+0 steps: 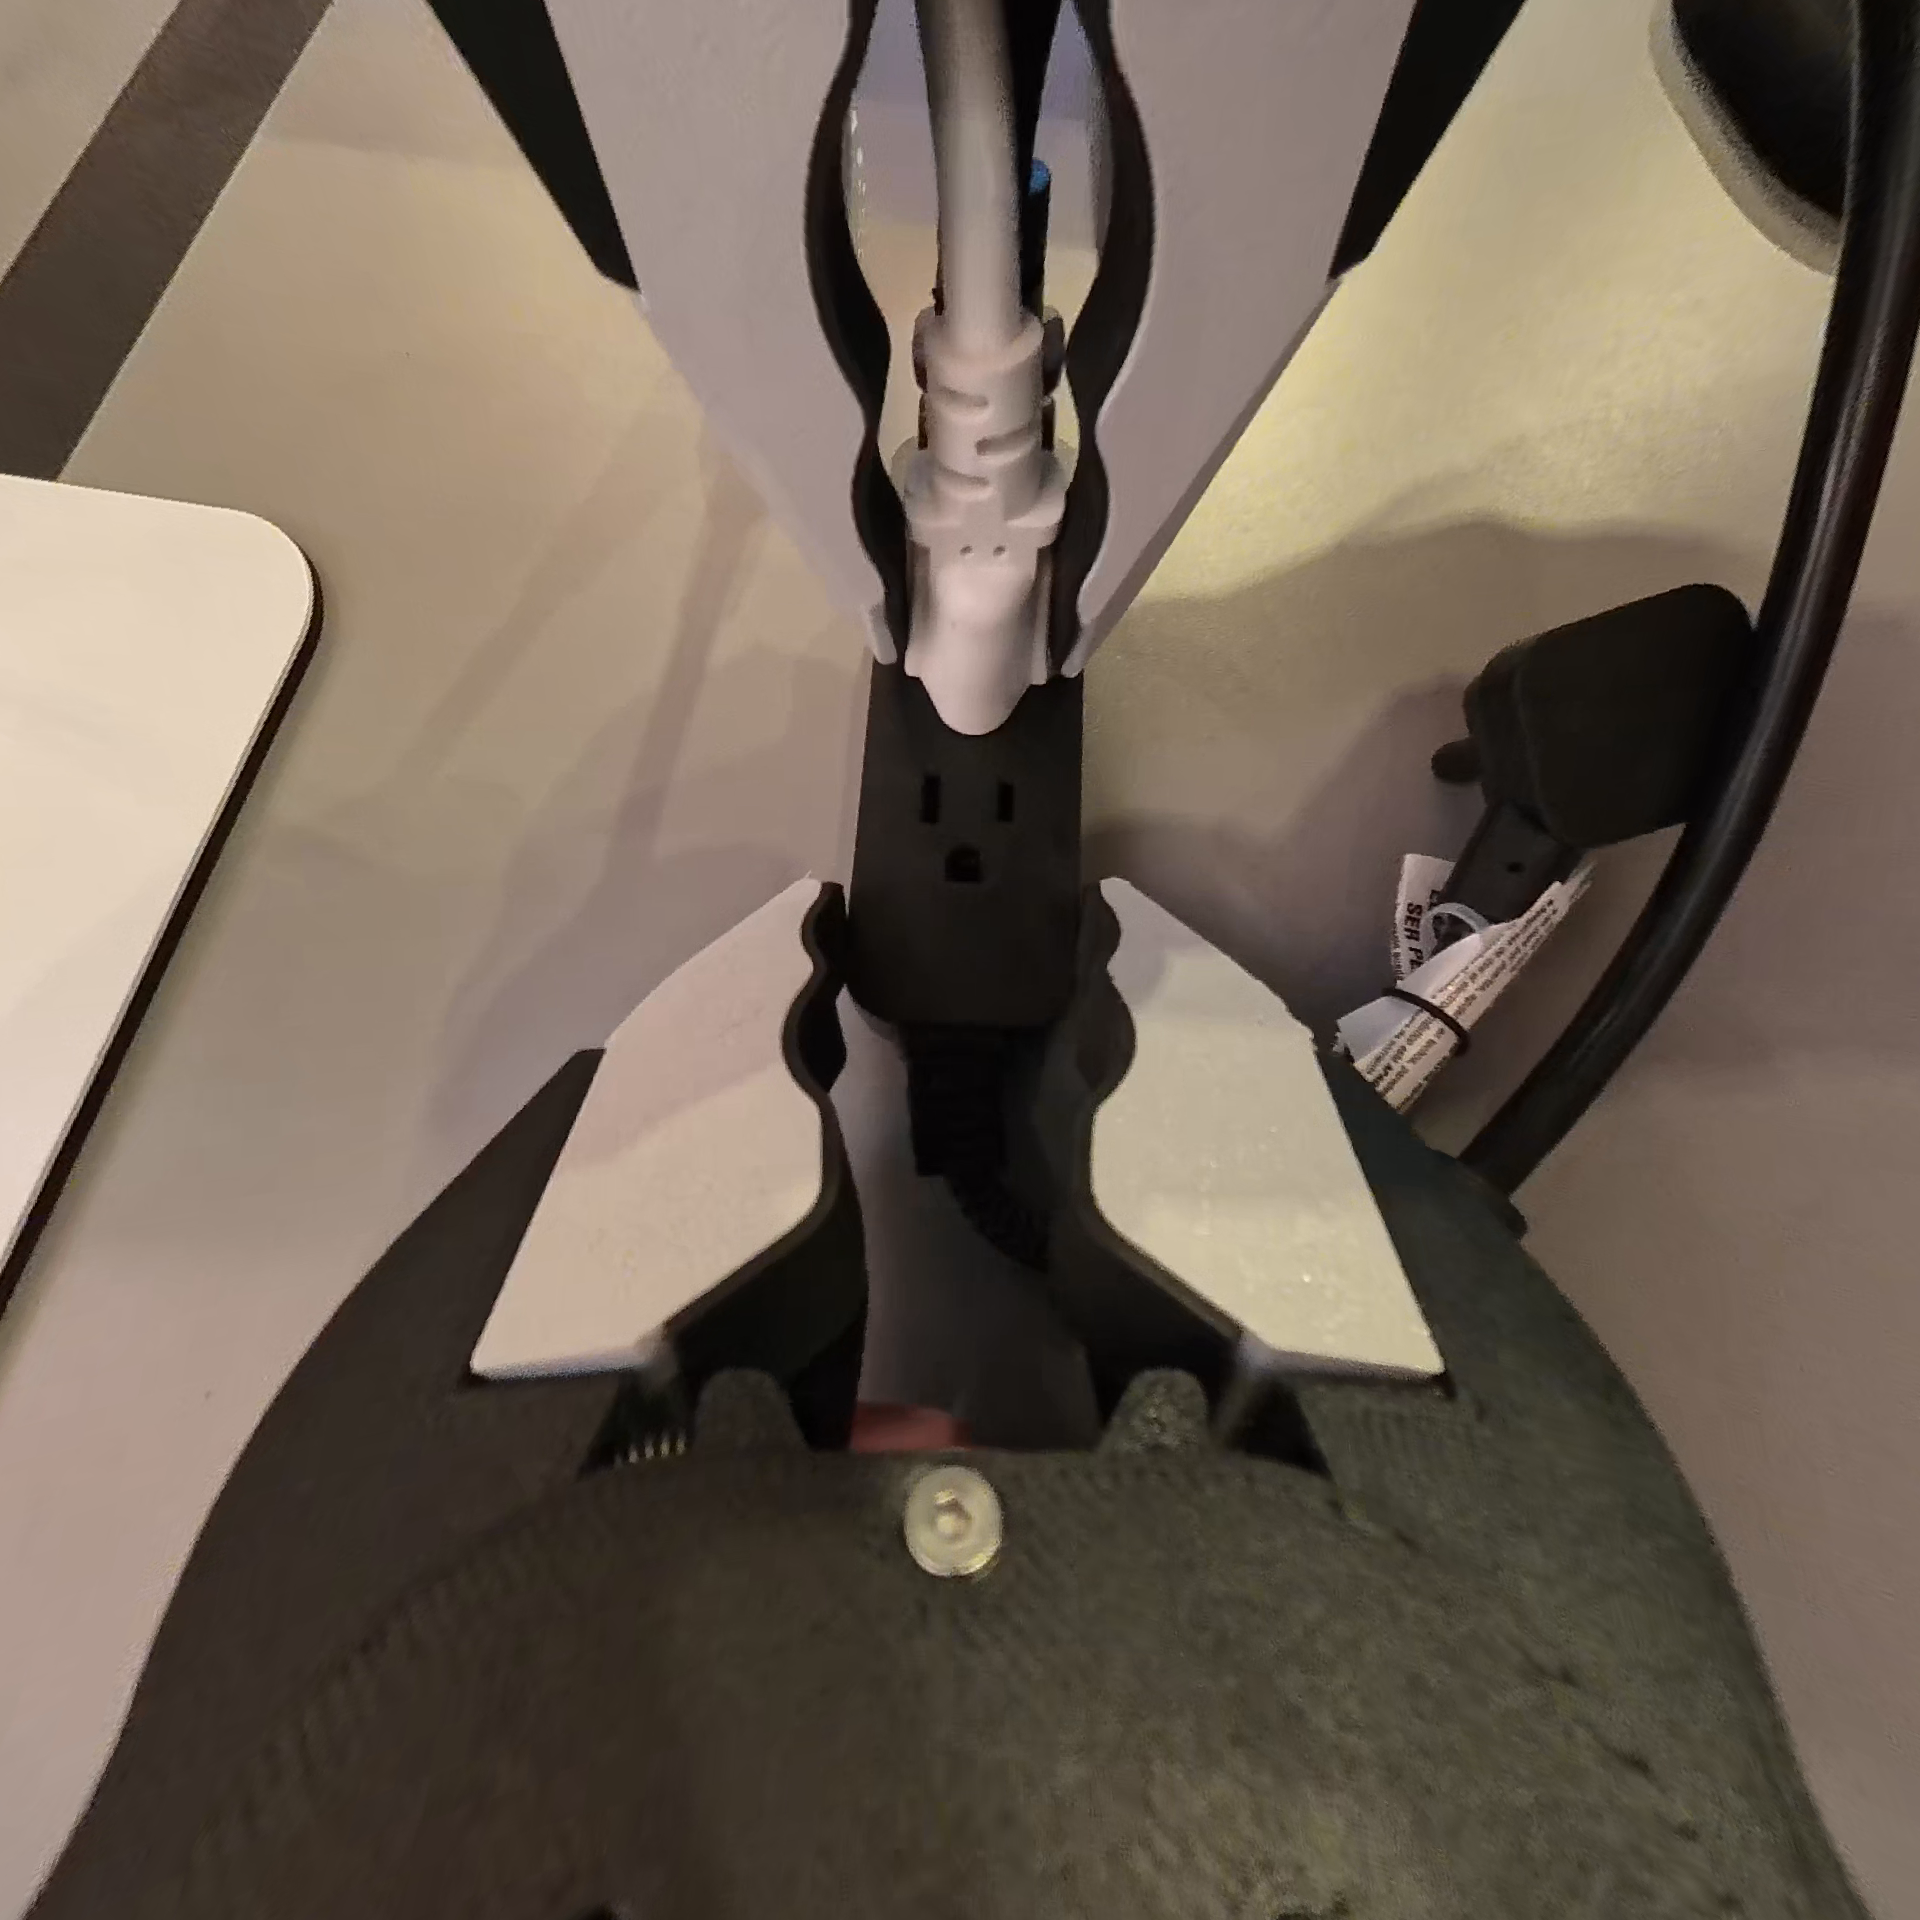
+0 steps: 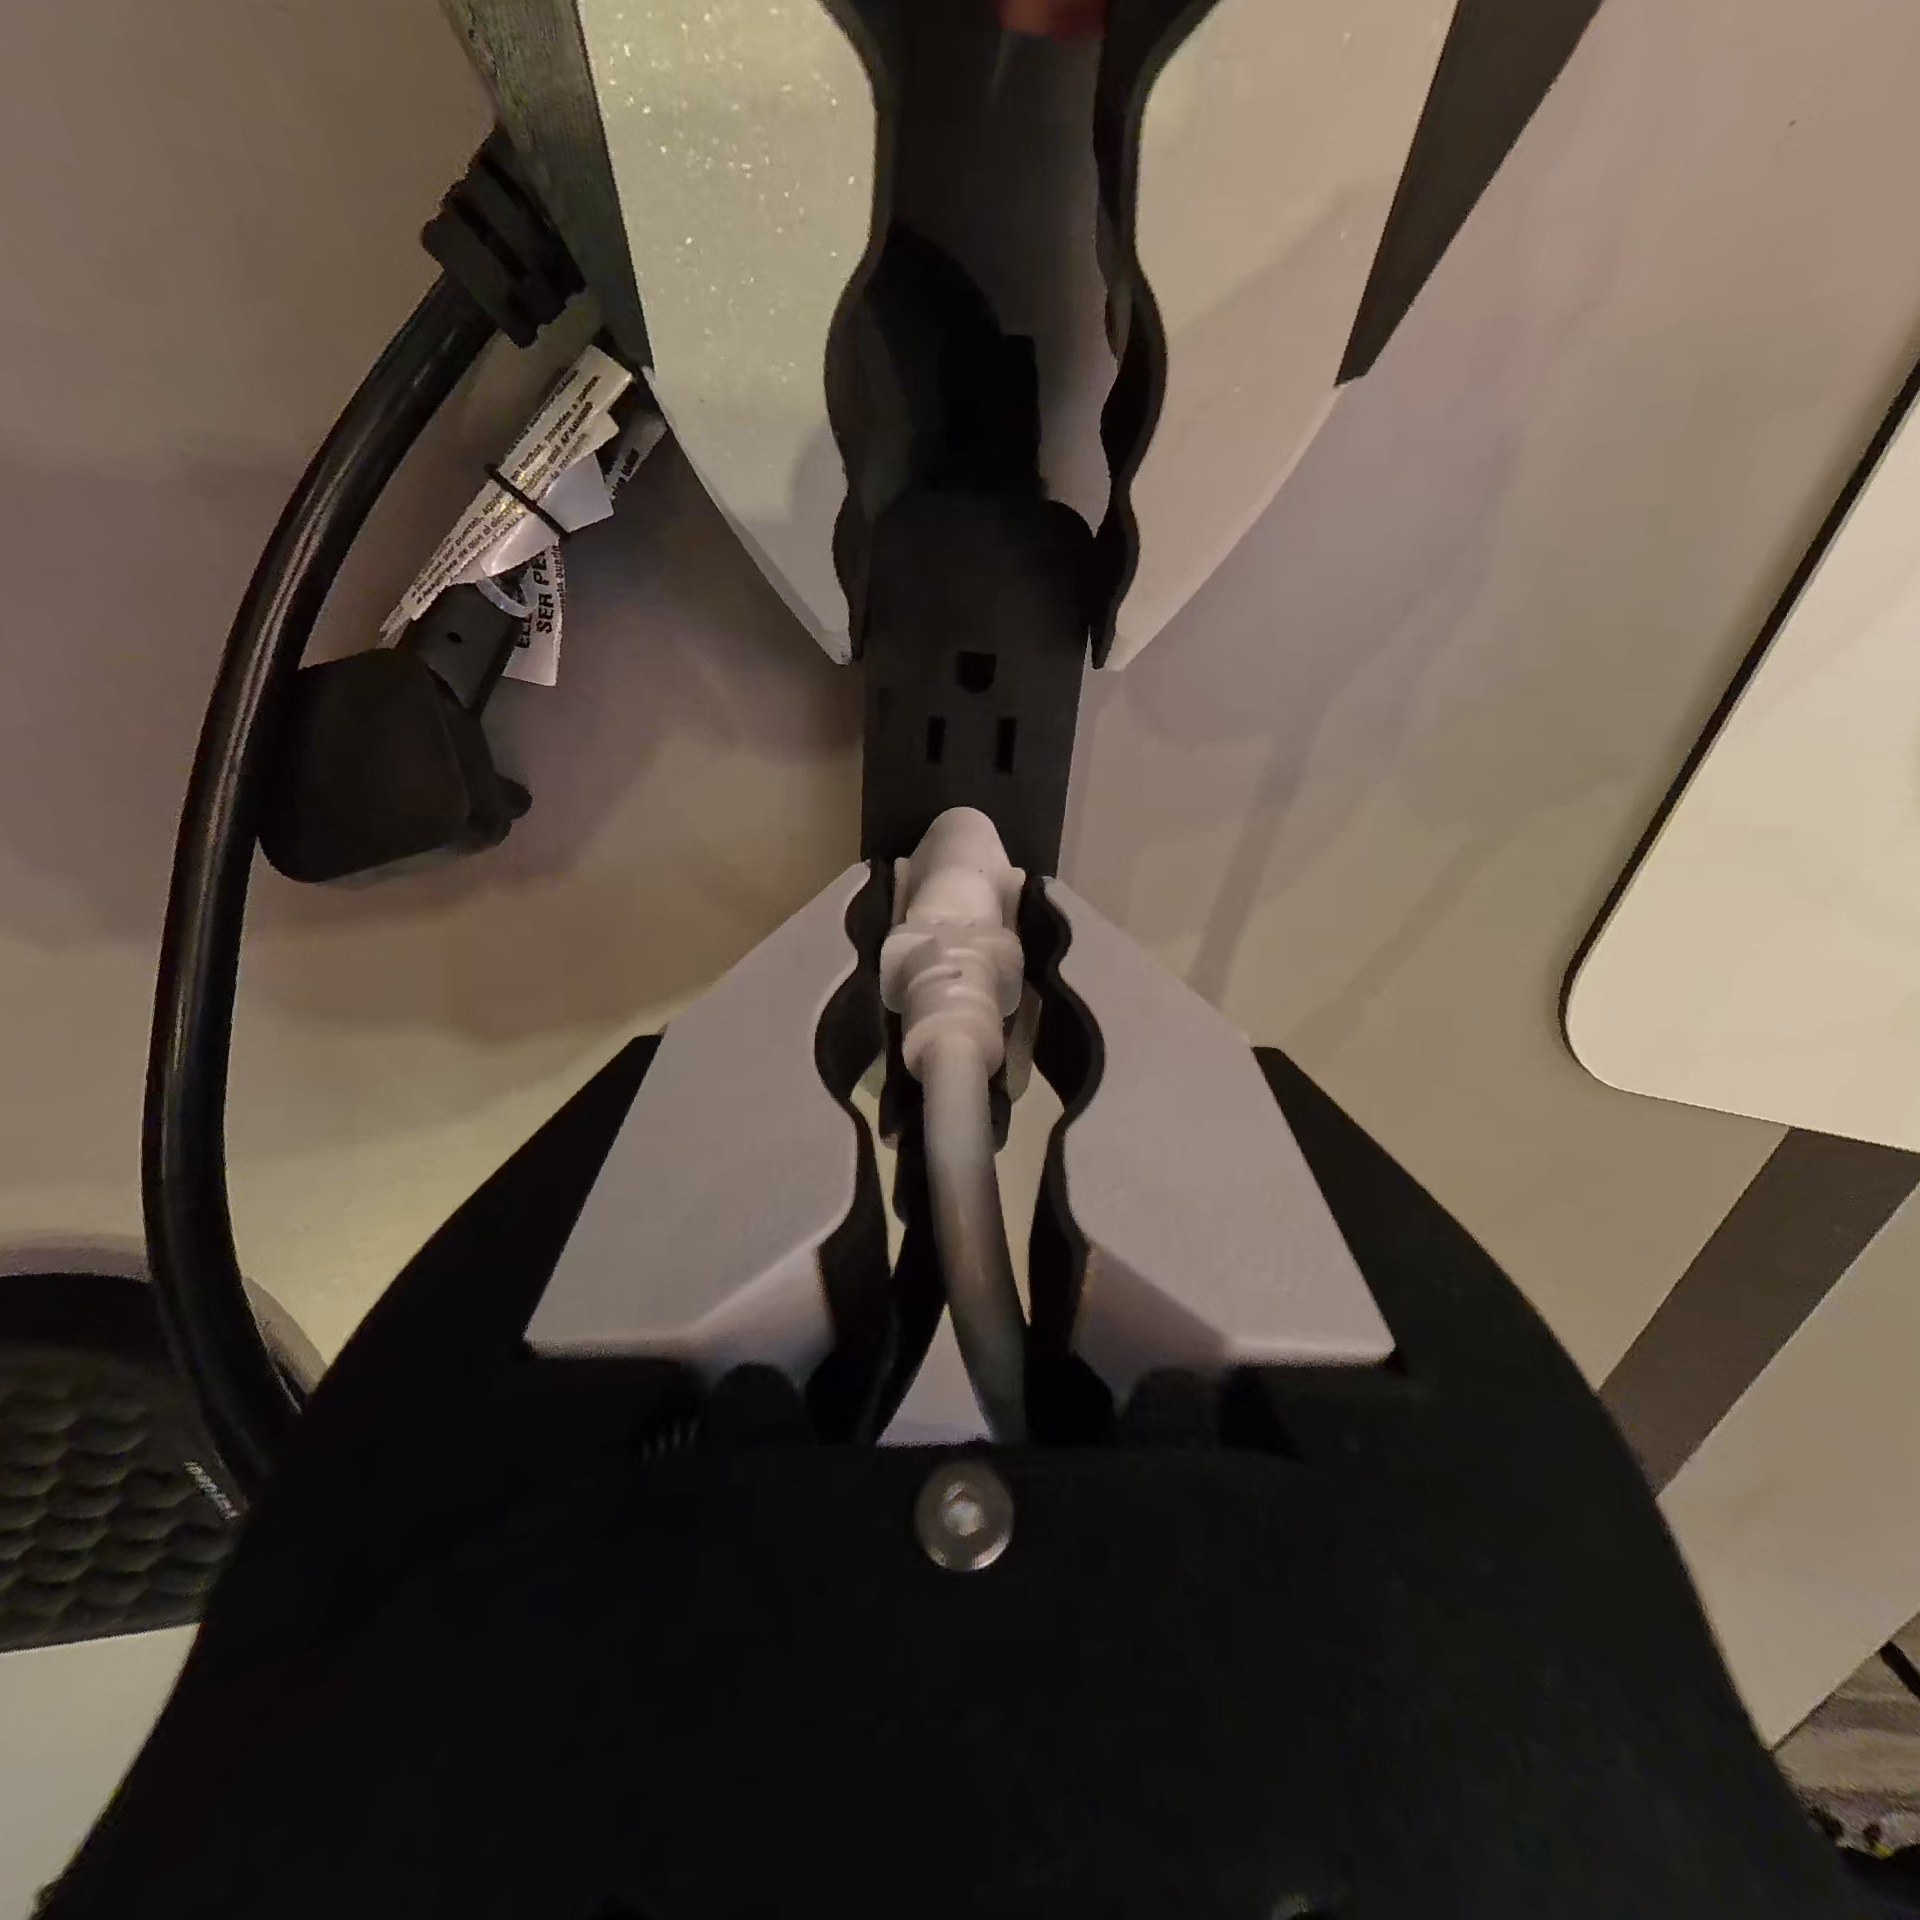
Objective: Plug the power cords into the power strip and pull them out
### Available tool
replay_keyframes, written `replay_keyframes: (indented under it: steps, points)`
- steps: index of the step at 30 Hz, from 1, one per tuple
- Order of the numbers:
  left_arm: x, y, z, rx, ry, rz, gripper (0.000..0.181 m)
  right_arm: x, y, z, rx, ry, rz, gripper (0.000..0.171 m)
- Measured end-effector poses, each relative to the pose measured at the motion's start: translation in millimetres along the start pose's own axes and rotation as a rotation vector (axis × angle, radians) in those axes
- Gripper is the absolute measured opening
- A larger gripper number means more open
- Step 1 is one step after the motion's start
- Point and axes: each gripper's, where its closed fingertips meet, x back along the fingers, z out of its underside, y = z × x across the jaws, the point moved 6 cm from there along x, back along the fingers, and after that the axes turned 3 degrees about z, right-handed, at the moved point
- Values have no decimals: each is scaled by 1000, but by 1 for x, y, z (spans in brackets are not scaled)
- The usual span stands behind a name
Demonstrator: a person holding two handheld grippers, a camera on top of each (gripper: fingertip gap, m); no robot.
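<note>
A black power strip [image 1: 966, 831] lies on the pale table with one free outlet facing up. My left gripper [image 1: 966, 904] is shut on the strip's near end, where its black cord leaves. My right gripper [image 1: 979, 655] comes in from the far side, shut on a white plug [image 1: 977, 603] with a grey-white cord. In the right wrist view, the right gripper [image 2: 961, 878] holds the white plug [image 2: 956, 904] nose-down against the strip [image 2: 971, 727]. The left gripper [image 2: 977, 657] clamps the strip's far end. The plug's prongs are hidden, so its depth in the outlet is unclear.
A black plug [image 1: 1621, 707] with a thick black cord [image 1: 1849, 520] and a paper tag [image 1: 1455, 977] lies right of the strip. It also shows in the right wrist view [image 2: 384, 758]. A white rounded-corner board [image 1: 135, 727] lies left. A dark textured object [image 2: 83, 1455] sits nearby. Across from one pair of fingers to the other is roughly 4 cm. Both grippers' tips are roughly 30 cm from the dark textured object [image 2: 83, 1455].
</note>
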Motion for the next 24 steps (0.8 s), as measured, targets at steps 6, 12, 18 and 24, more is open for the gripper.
replay_keyframes:
  steps: [6, 12, 18, 24]
  points:
    - [0, 0, 0, 2, -5, 8, 43, 0, 5, -3, 22, 51, 74, 22]
    - [-1, 0, 0, 9, -3, 11, 43, 0, 7, -1, 15, 22, 93, 22]
    - [-1, -1, 1, 7, -7, 11, 43, 1, 10, 1, 37, -6, 139, 22]
    - [-2, -2, 1, 9, -2, 13, 42, 1, 7, 2, -27, -17, 84, 22]
